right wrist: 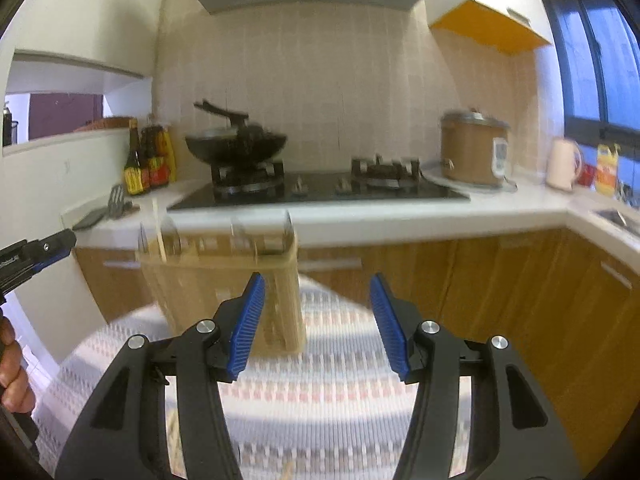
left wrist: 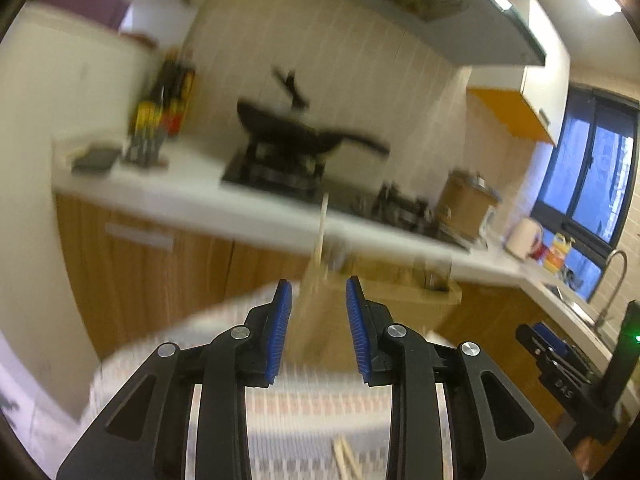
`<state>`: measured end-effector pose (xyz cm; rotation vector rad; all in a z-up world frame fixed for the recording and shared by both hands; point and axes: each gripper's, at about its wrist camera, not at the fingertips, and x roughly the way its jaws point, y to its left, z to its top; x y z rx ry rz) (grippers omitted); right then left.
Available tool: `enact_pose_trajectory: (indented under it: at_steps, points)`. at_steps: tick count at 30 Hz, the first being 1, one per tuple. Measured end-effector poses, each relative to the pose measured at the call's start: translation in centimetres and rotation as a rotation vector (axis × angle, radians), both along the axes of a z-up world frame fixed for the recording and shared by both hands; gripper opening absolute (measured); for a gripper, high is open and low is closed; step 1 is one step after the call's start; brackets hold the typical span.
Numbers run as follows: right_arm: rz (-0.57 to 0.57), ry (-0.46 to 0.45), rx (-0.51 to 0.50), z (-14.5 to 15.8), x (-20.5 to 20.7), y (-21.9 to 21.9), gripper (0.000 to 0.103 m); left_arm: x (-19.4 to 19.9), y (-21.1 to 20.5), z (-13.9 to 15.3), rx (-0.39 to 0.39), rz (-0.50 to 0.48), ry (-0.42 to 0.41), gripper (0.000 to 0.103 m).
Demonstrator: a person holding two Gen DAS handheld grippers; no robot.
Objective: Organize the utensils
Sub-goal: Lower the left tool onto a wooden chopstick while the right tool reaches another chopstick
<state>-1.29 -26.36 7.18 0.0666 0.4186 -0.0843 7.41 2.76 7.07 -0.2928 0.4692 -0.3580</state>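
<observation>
My left gripper (left wrist: 320, 328) open, empty; right gripper (right wrist: 318, 324) open too. Wooden utensil holder (right wrist: 224, 280) stands on patterned table mat (right wrist: 320, 392), one chopstick (left wrist: 322, 228) upright inside. Loose chopsticks (left wrist: 345, 458) lie on mat: light, stiff, thin, probably slippery. Pinch mid-shaft.

Bright ceiling glare, heavy motion blur in the left view, fisheye-bent edges, dark vignetted corners.

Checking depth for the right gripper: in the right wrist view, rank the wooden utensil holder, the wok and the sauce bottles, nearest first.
From the right gripper:
1. Wooden utensil holder, just ahead, left.
2. Wok, on the left burner.
3. Sauce bottles, far left of the counter.
</observation>
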Motion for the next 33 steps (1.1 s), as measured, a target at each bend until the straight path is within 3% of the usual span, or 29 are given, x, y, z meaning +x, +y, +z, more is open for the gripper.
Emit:
enact_pose_trajectory:
  at_steps: [4,11,13,24,33]
  points:
    - [-0.021,0.083,0.040,-3.7,-1.0,-0.2,0.051,-0.8,0.0,-4.1,0.011,-0.061,0.147,0.027]
    - [0.023,0.197,0.115,-7.1,-0.9,-0.3,0.051,-0.3,-2.2,-11.1,0.058,-0.239,0.463,0.027]
    - [0.021,0.217,0.131,-8.1,-0.8,-0.5,0.051,-0.4,-2.8,-12.3,0.079,-0.273,0.501,0.027]
    - [0.034,0.233,0.077,-8.7,-0.7,0.8,0.051,0.0,-6.7,-13.1,0.232,-0.280,0.509,0.027]
    - [0.014,0.220,0.122,-8.5,-1.0,-0.2,0.056,1.3,-11.4,-12.4,0.442,-0.238,0.476,0.027]
